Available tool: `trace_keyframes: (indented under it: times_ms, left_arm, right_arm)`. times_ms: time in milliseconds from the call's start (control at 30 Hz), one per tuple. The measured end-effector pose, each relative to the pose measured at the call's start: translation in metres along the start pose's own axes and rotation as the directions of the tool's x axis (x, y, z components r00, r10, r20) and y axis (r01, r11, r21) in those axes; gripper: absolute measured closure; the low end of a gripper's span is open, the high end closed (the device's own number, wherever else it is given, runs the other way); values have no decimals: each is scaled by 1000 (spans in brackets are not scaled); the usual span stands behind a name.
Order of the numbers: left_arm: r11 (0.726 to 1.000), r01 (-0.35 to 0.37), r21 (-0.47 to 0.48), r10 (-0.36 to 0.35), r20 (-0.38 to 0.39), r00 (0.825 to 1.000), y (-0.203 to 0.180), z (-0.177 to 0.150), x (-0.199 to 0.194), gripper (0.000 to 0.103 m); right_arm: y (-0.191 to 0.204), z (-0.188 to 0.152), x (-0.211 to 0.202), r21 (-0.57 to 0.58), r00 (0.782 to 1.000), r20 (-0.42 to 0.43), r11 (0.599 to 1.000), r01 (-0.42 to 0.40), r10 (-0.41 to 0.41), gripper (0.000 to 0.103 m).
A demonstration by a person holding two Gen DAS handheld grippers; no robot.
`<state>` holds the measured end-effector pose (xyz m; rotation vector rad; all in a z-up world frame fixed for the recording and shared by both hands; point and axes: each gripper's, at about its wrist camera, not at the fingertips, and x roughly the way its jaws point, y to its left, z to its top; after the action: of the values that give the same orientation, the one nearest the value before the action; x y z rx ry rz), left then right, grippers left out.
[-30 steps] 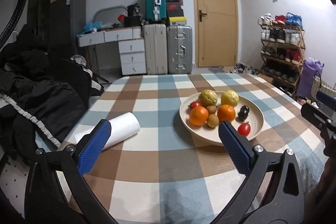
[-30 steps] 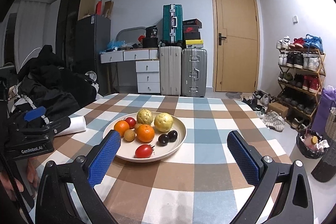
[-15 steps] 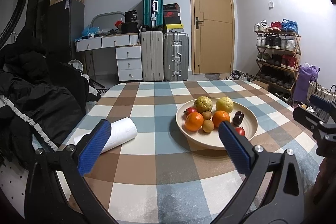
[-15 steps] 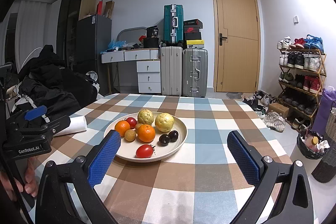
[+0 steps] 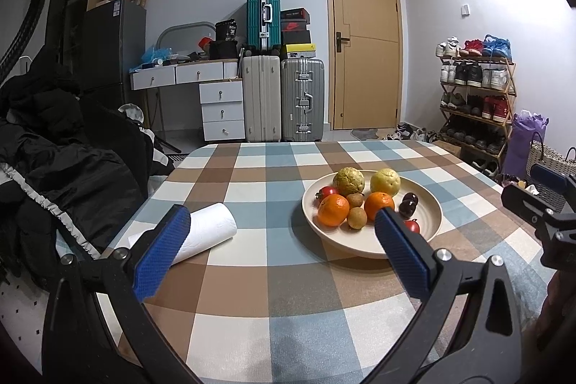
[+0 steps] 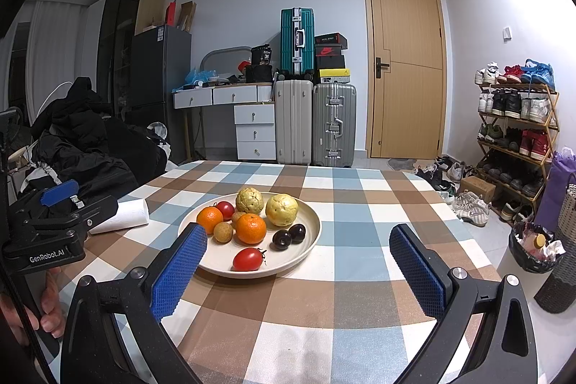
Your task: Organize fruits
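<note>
Hovering, both claws: low over the near edge of the checked tabletop (image 6: 324, 305), aimed fwd at the fruit.
L claw (image 5: 280, 254): wide open, nothing held; plate sits ahead & to its right.
R claw (image 6: 298, 261): wide open, nothing held; plate ahead & to its left, so the pair flank it, prob. to reach from either side.
Plate (image 6: 309, 242): cream, shallow, mid-tabletop; raised rim keeps round fruit from rolling.
Fruit: all on plate, none loose on the cloth. Near rim, red tomato (image 6: 247, 258); then 2 dark plums (image 6: 289, 235), 2 oranges (image 6: 251, 228), small brown fruits betw. them; far side, 2 yellow-green fruits (image 6: 282, 209).
Stage: fits fruit gathered already, or awaiting sorting; can't tell.
Paper roll (image 5: 205, 234): lying on its side, left, well apart from plate.
</note>
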<state>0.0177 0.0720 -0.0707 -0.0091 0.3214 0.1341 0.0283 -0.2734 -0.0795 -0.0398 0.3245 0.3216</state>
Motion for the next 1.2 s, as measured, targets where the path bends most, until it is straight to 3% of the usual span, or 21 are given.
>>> trace_keyframes:
  times_ms: [1200]
  left_arm:
    - [1000,1,3,-1,1,1000,-1,5,-4,1]
  right_arm:
    - [0,0,0,1,1000,0,1000,0,0,0]
